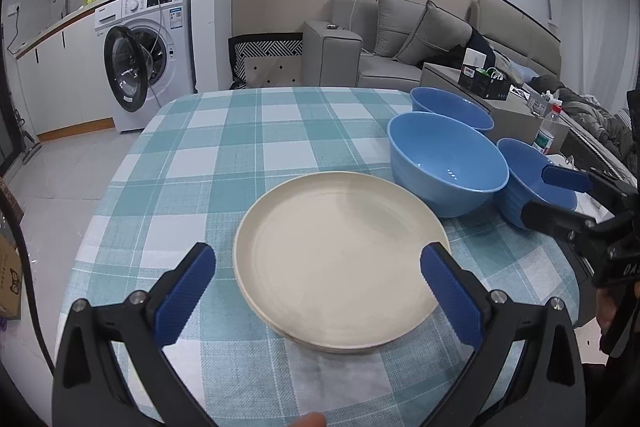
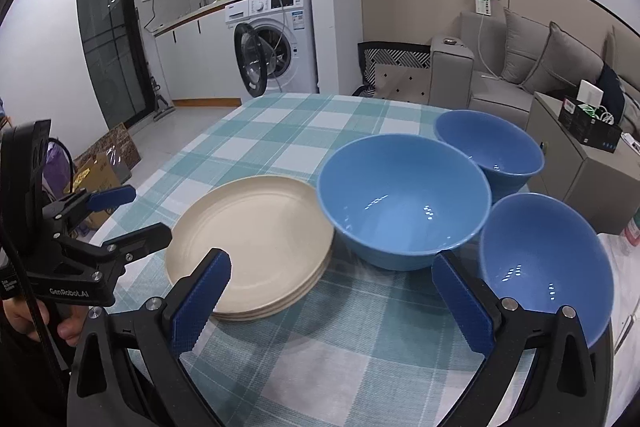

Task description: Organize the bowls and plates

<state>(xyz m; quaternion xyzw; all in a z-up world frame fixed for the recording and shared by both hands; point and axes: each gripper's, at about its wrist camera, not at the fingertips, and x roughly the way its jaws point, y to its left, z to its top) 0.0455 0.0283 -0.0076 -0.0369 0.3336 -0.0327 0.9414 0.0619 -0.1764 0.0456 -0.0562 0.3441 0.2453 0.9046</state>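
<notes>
A stack of cream plates (image 1: 340,259) (image 2: 252,239) lies on the checked tablecloth (image 1: 224,147) (image 2: 352,339). Three blue bowls stand to its right: a large one (image 1: 444,167) (image 2: 404,199), a far one (image 1: 452,107) (image 2: 490,147) and a near one (image 1: 532,187) (image 2: 544,263). My left gripper (image 1: 318,289) (image 2: 124,213) is open and empty, its fingers either side of the plates' near edge. My right gripper (image 2: 330,303) (image 1: 556,193) is open and empty, hovering between the plates and the near bowl.
The table's rounded edges fall off at left and near right. A washing machine (image 1: 148,55) (image 2: 276,43) with an open door stands behind. A grey sofa (image 1: 400,39) and a low cabinet (image 2: 580,163) stand right. Boxes (image 2: 100,167) lie on the floor at left.
</notes>
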